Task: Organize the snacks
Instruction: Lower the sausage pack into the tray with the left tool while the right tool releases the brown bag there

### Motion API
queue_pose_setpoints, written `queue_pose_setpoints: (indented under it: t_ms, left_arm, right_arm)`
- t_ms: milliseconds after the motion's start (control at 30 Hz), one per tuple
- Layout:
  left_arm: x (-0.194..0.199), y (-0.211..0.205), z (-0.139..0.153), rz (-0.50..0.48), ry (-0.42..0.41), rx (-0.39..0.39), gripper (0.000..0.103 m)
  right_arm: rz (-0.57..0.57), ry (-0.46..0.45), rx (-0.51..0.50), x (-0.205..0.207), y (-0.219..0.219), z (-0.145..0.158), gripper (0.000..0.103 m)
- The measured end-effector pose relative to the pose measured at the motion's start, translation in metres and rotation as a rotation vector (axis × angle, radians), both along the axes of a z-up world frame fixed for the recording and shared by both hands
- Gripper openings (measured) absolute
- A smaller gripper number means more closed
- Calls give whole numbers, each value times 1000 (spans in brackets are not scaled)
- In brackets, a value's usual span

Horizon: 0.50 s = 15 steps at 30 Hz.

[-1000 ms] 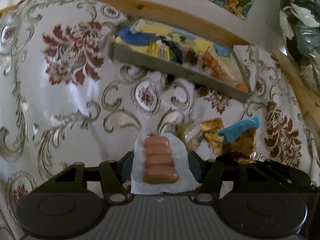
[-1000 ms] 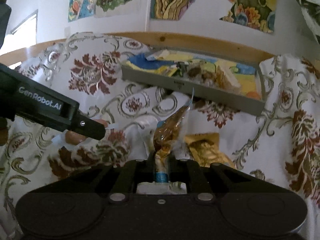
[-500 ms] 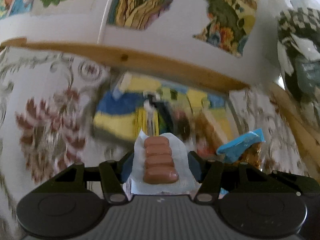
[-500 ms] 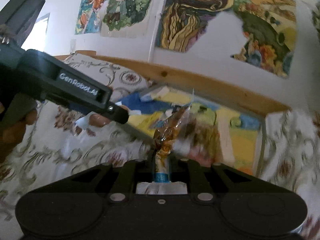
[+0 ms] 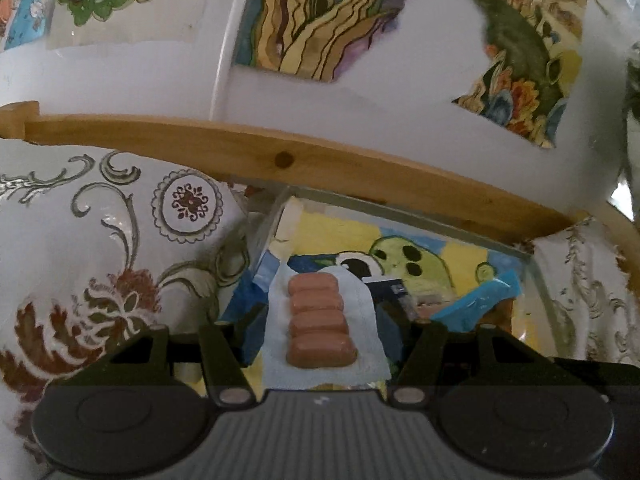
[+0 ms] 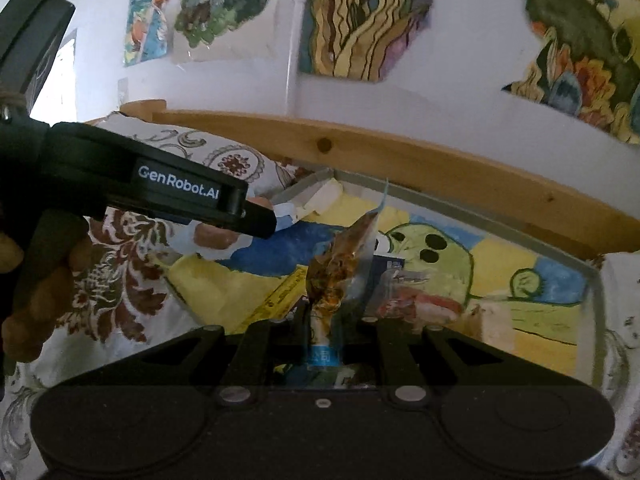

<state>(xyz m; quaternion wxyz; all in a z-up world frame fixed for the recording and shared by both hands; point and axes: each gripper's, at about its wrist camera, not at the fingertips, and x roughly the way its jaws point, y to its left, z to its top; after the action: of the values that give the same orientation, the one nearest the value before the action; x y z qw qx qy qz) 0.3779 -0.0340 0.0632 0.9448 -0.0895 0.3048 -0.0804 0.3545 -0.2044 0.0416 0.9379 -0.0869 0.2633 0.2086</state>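
Note:
My left gripper point(image 5: 321, 322) is shut on a clear-wrapped sausage pack point(image 5: 318, 304) with a stack of brown sausages, held over the near left part of the grey tray point(image 5: 400, 216). My right gripper point(image 6: 331, 316) is shut on a crinkled clear packet of brown snack point(image 6: 340, 264), which points up over the tray's point(image 6: 480, 220) middle. The right wrist view shows the left gripper point(image 6: 256, 220) at left, with the sausage pack point(image 6: 212, 236) under it. In the left wrist view, the brown snack packet's blue end point(image 5: 480, 304) shows at right.
The tray's bottom is painted yellow, blue and green. In it lie a yellow wrapper point(image 6: 280, 296), a dark box point(image 6: 390, 266) and a reddish packet point(image 6: 416, 300). A wooden rail point(image 5: 320, 164) and a postered wall rise behind. Floral cloth point(image 5: 100, 240) lies at left. A hand point(image 6: 24, 292) grips the left tool.
Both grippers rose from the floral cloth and moved forward with their packs still held. The tray went from far back to directly below them.

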Motion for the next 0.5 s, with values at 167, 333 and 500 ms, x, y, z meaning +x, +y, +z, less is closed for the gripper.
queue_pose_setpoints:
  t_ms: [167,333,500]
  left_arm:
    - [14,0,-11,6,17,7,63]
    - [23,-1,-16,13,21,8,63]
    - [29,-5,-23,17,33,18,64]
  right_arm:
    - [-2,14,-3,9,0,-14,16]
    - [-10,14,-3,13,-1,-23,22]
    - [-12,-13,-20,15,-2,-24,27]
